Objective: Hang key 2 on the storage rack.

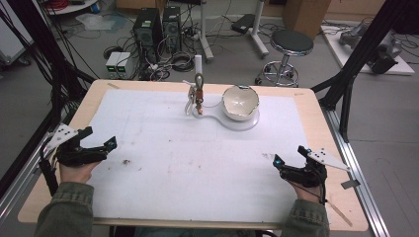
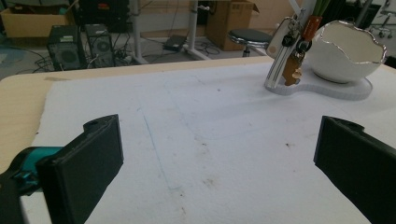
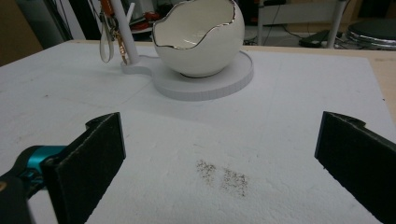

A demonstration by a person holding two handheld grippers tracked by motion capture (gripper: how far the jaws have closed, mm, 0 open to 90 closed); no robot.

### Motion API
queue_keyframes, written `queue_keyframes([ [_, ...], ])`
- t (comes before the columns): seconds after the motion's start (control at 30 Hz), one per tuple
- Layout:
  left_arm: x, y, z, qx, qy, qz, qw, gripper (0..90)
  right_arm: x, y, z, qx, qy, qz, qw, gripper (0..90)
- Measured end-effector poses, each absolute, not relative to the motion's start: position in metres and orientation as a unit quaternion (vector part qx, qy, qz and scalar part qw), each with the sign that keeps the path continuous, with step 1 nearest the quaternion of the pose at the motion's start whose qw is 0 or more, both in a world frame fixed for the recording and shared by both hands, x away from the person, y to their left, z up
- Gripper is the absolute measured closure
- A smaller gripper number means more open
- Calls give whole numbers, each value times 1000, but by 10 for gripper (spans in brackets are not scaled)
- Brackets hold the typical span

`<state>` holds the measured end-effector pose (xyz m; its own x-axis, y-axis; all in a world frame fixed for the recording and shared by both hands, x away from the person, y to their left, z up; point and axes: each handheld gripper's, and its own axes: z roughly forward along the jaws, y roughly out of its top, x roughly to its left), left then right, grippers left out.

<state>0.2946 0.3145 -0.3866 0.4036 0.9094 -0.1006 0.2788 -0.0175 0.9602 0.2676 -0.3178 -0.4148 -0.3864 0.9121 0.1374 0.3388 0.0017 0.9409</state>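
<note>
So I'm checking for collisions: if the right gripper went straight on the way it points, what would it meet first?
Probably the egg-shaped bowl on its white base; the right gripper is open, with bare mat between. Depth is uncertain.

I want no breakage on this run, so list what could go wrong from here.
1. The keys hang from a thin white stand right beside the eggshell-shaped bowl; a reach by the open left gripper or right gripper could knock the bowl.
2. The bowl's jagged rim looks fragile and might chip.
3. Pulling the keys sideways may tip the stand.
</note>
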Motion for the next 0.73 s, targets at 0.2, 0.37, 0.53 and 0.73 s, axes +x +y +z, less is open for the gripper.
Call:
queue_keyframes([
  [0.2,289,319,-395,638,469,306,529,17,268,-318,-415,479,651,519,279,5],
  [0.37,285,321,-400,632,472,319,526,16,268,-318,-415,478,652,519,279,5],
  [0.53,281,323,-402,622,470,330,533,16,268,-318,-415,479,652,518,279,5],
  [0.73,282,321,-403,625,470,326,531,17,269,-317,-416,477,656,514,278,5],
])
